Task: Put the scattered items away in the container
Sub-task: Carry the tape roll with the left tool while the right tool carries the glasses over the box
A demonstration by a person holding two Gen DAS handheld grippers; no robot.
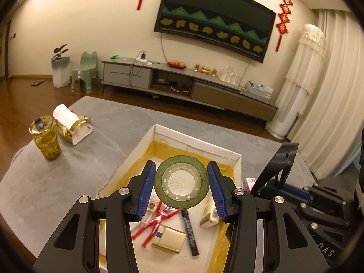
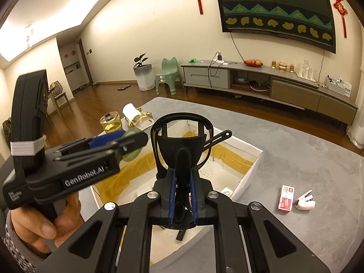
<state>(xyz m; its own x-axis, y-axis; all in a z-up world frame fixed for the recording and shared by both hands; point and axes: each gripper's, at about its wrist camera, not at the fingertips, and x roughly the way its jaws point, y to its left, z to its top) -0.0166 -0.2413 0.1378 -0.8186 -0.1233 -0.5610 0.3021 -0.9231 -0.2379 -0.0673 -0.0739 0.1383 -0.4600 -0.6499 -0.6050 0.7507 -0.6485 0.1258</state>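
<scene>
We see a cream wall (image 1: 102,22) with a patterned cloth (image 1: 216,18) draped over a mounted screen, and red knot ornaments (image 1: 283,20) hanging on either side. Below it runs a long grey cabinet (image 2: 261,82) carrying a fruit bowl (image 2: 253,63) and glasses (image 2: 306,69). A green stool (image 2: 168,75) and a potted plant (image 2: 142,70) stand on the wooden floor (image 2: 102,102). Pale curtains (image 1: 336,91) hang on the right. Ceiling light panels (image 2: 45,22) glow warm.

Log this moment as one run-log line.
left gripper: shut on green tape roll, over white box | right gripper: shut on black glasses, over box | left on table: red packet, white stapler
</scene>
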